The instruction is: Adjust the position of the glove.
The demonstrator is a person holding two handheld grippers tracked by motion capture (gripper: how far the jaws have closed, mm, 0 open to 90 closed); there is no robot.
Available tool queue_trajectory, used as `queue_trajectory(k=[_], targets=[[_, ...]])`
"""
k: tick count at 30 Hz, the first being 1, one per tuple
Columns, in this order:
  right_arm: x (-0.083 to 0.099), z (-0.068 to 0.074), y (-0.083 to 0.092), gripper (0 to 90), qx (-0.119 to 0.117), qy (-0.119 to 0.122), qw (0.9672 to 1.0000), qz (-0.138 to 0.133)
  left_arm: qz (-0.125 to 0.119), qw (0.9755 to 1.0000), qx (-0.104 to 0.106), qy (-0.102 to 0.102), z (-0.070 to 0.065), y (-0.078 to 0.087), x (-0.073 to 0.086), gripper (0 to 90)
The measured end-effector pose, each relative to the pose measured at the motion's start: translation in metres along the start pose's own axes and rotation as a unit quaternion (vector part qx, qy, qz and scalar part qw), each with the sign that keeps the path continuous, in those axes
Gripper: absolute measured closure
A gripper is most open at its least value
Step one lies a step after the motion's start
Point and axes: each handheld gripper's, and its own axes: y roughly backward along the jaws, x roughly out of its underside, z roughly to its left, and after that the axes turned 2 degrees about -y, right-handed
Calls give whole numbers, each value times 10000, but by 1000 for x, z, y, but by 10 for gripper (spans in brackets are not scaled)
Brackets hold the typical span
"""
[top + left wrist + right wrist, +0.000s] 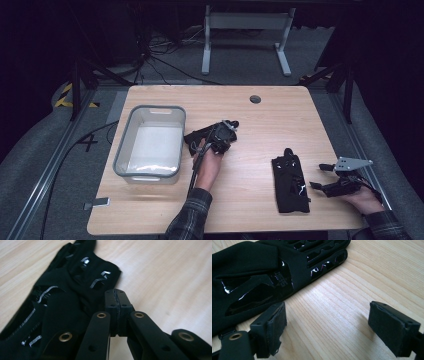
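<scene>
Two black gloves with glossy markings lie on the wooden table. One glove is near the middle, beside the bin. My left gripper is right at it, shut. Its pads meet flush with no cloth showing between them, and the glove spreads out to the left of the tips. The other glove lies flat at the front right. My right gripper stands open just to its right, low over bare wood, with nothing between its pads.
A clear plastic bin with a grey rim stands at the table's left. A round cable hole is at the back edge. A small grey tag sits at the front left corner. Table legs and cables are on the floor beyond.
</scene>
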Motion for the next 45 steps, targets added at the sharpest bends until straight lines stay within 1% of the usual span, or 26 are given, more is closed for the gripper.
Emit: queue_trajectory(k=[1, 3, 5, 8, 11, 12, 13, 15, 18, 21, 22, 24, 27, 28, 29, 31, 33, 36, 37, 38, 39, 40, 41, 42, 43, 45], targets=[[0, 0, 0, 157, 0, 2, 10000, 1, 45, 10000, -83, 12, 2, -3, -1, 899], [0, 0, 0, 157, 0, 1, 10000, 2, 67, 9999, -131, 76, 7, -7, -2, 898], [0, 0, 0, 157, 0, 1, 10000, 1, 136, 9996, -229, 112, 11, -11, -2, 899], [0, 0, 0, 157, -1, 1, 10000, 0, 189, 9994, -228, 149, 14, -16, -2, 899], [0, 0, 0, 157, 0, 1, 10000, 1, 234, 9994, -221, 128, 11, -16, -4, 899], [0, 0, 0, 157, 0, 1, 10000, 2, 203, 9996, -139, 140, 8, -17, -5, 899], [0, 0, 0, 157, 0, 1, 10000, 1, 173, 9997, -102, 150, 5, -18, -6, 899], [0, 0, 0, 157, 0, 1, 10000, 1, 154, 9998, -31, 96, -1, -19, -8, 899], [0, 0, 0, 157, -1, 2, 10000, 3, 77, 9998, 205, 31, -14, -22, -13, 899], [0, 0, 0, 157, -1, 2, 10000, 2, -1, 9991, 423, -15, -27, -26, -19, 899], [0, 0, 0, 157, -1, 2, 10000, 1, -1, 9988, 500, -1, -30, -27, -20, 899], [0, 0, 0, 156, -2, 2, 10000, 1, -42, 9982, 602, -20, -37, -29, -23, 899], [0, 0, 0, 156, -6, 8, 10000, 0, -100, 9968, 768, -172, -51, -31, -28, 898], [0, 0, 0, 156, -7, 8, 10000, 1, -116, 9963, 824, -208, -53, -30, -29, 898], [0, 0, 0, 156, -7, 8, 10000, 2, -140, 9961, 848, -200, -54, -29, -30, 898], [0, 0, 0, 153, -10, 10, 10000, 2, -221, 9960, 837, -208, -52, -23, -33, 898], [0, 0, 0, 153, -10, 16, 10000, 0, -278, 9965, 760, -215, -47, -15, -35, 898], [0, 0, 0, 152, -11, 14, 10000, 0, -369, 9972, 633, -146, -33, -5, -37, 898], [0, 0, 0, 152, -12, 16, 10000, -1, -368, 9976, 582, -92, -26, -2, -36, 898], [0, 0, 0, 151, -7, 19, 10000, 6, -369, 9979, 533, -71, -22, -1, -36, 898], [0, 0, 0, 151, -9, 19, 10000, 5, -352, 9984, 436, -53, -15, 0, -35, 898], [0, 0, 0, 150, -9, 19, 10000, 6, -343, 9986, 399, -70, -11, 0, -34, 898], [0, 0, 0, 151, -10, 19, 10000, 6, -325, 9988, 359, -26, -7, -1, -33, 898], [0, 0, 0, 151, -9, 18, 10000, 7, -301, 9989, 349, 26, -2, -2, -31, 898], [0, 0, 0, 151, -10, 19, 10000, 7, -275, 9990, 347, 28, 1, -4, -30, 898], [0, 0, 0, 150, -10, 17, 10000, 6, -201, 9990, 394, 40, 3, -8, -27, 898]])
